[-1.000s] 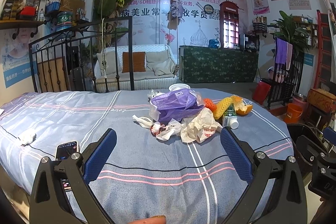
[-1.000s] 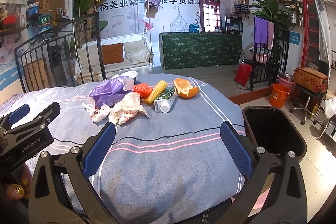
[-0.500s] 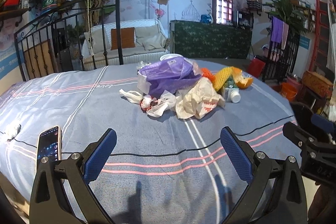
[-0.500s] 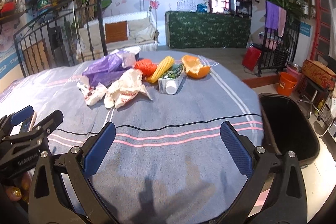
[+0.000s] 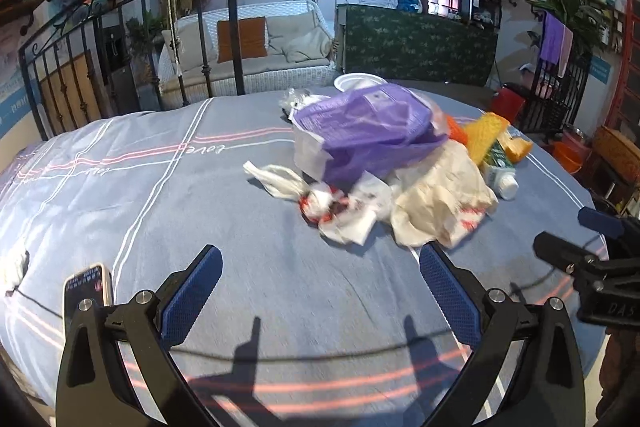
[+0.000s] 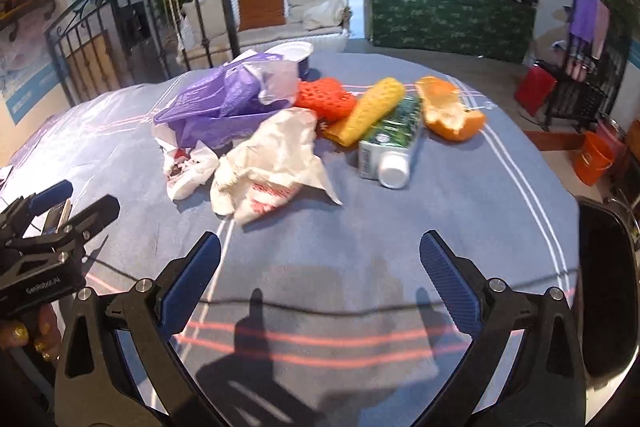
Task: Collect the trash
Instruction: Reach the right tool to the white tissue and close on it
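Note:
A pile of trash lies on the blue striped bed cover (image 5: pixel 168 195): a purple plastic bag (image 5: pixel 368 123), a crumpled white paper bag (image 6: pixel 276 155), small white and red wrappers (image 5: pixel 340 207), a toothpaste tube (image 6: pixel 394 147), a yellow foam net (image 6: pixel 374 109), a red foam net (image 6: pixel 326 97), an orange peel (image 6: pixel 450 111) and a white cup (image 6: pixel 294 55). My left gripper (image 5: pixel 320 287) is open and empty, just short of the wrappers. My right gripper (image 6: pixel 320 275) is open and empty, short of the paper bag and the tube.
A black trash bin (image 6: pixel 608 287) stands off the bed's right edge. A phone (image 5: pixel 86 289) lies on the cover at the left. An iron bed rail (image 5: pixel 132 39) runs along the far left. An orange bucket (image 6: pixel 596 157) sits on the floor at right.
Both grippers have moved forward and lower toward the trash pile, which now looks larger. Both stay open. The trash has not moved.

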The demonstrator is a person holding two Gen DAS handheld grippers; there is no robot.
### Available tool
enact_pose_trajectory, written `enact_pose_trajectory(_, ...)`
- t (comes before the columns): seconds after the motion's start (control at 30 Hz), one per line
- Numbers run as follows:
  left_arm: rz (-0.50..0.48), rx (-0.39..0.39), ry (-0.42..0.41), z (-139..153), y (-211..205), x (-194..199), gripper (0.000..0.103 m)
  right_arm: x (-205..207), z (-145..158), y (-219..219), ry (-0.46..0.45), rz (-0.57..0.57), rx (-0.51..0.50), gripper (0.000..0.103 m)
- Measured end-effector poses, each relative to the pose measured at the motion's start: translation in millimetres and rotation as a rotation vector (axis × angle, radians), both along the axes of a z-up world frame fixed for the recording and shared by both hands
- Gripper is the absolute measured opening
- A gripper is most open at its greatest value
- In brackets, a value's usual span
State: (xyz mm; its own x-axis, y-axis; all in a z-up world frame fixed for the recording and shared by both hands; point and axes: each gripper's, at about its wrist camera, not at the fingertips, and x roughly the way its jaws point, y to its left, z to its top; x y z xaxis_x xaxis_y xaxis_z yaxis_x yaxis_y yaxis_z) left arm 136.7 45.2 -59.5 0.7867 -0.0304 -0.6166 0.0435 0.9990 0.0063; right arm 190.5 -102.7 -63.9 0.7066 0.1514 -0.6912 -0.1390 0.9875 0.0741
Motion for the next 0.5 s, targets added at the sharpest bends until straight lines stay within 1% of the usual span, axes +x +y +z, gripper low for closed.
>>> enact_pose_trajectory(0.07, 0.022, -0.002, 0.002, 4.3, 9.8, 14.2, 0.097, 16.0, 1.2, 10.5, 0.015, 0.043, 0.003, 0.098)
enact_pose_trajectory(0.17, 0.034, -0.04, 0.023, 6.0, 21.2, 35.4, 0.09, 45.4, 0.9, 31.2, 0.05, 0.098, -0.021, 0.098)
enact_pose_trajectory(0.23, 0.034, -0.106, 0.056, 4.8, 31.2, 48.7, 0.088, 62.4, -1.9, 39.7, 0.071, 0.098, -0.055, 0.098)
enact_pose_trajectory(0.3, 0.039, -0.155, 0.08, 4.2, 37.9, 60.3, 0.087, 78.5, -7.7, 45.4, 0.104, 0.106, -0.048, 0.098)
enact_pose_trajectory(0.33, 0.035, -0.171, 0.084, 4.0, 39.4, 64.6, 0.087, 83.3, -10.5, 45.6, 0.117, 0.101, -0.048, 0.096)
enact_pose_trajectory(0.43, 0.013, -0.181, 0.106, 3.9, 36.2, 77.3, 0.087, 94.4, -22.2, 45.3, 0.158, 0.091, -0.047, 0.073)
enact_pose_trajectory(0.47, -0.008, -0.184, 0.112, 3.6, 33.5, 81.3, 0.087, 95.1, -24.4, 43.7, 0.163, 0.091, -0.037, 0.067)
enact_pose_trajectory(0.5, -0.02, -0.186, 0.116, 2.7, 31.2, 84.4, 0.087, 94.5, -25.5, 41.8, 0.164, 0.092, -0.019, 0.064)
